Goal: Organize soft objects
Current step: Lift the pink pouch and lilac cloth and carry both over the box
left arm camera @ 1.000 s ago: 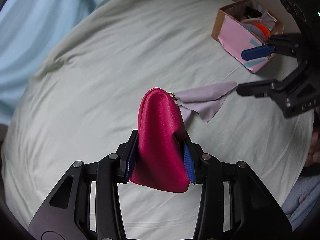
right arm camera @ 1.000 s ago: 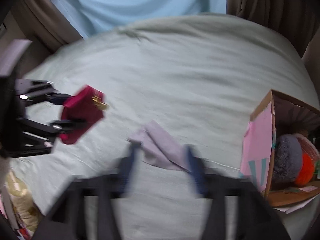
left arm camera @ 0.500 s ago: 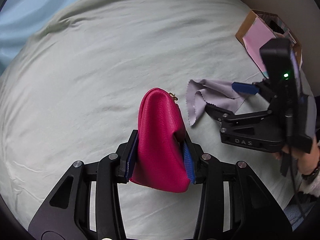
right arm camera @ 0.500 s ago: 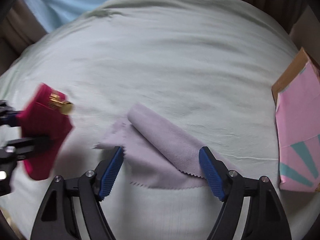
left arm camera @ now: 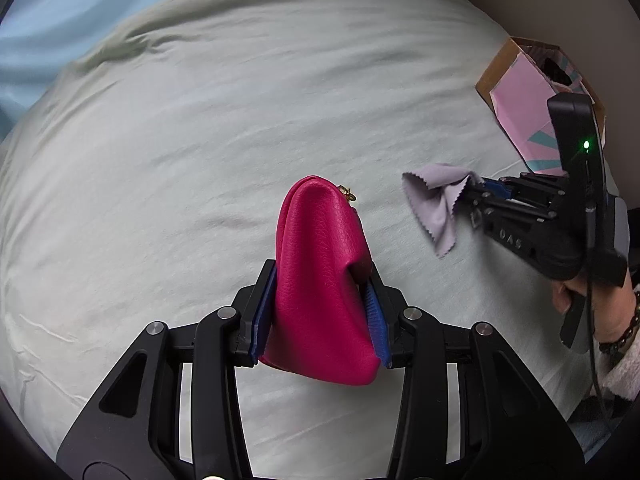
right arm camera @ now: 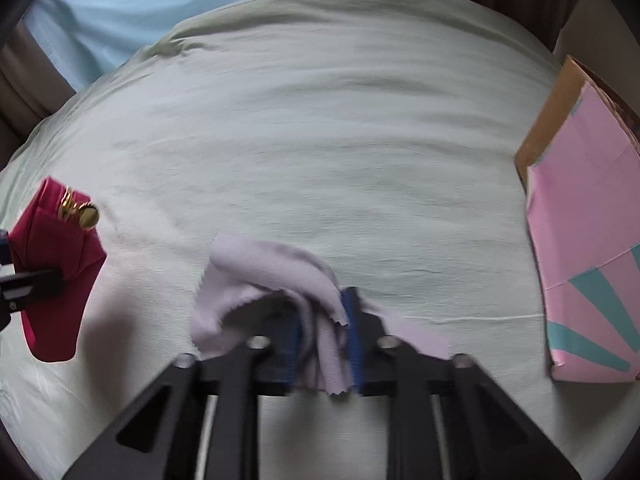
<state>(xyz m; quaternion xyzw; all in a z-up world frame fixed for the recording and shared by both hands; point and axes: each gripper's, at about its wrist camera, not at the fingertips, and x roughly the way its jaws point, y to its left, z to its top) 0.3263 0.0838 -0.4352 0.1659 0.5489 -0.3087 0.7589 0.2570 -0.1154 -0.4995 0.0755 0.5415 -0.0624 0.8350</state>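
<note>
Pebbled magenta leather pouch [left arm camera: 324, 280] pinched by left gripper [left arm camera: 320, 320], right gripper [right arm camera: 324, 340] just closed, bunching zigzag-edged lilac cloth [right arm camera: 264, 268]

On the bed [left arm camera: 200, 140], the cloth [left arm camera: 438, 200] lies between pouch [left arm camera: 320, 280] and box [left arm camera: 524, 108].

Soft, even daylight; fisheye bending and dark corners; the right wrist view is motion-blurred.

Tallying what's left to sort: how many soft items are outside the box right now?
2. The pink pouch is clamped in the left gripper; the lilac cloth is pinched in the right gripper. Others may lie out of view.
</note>
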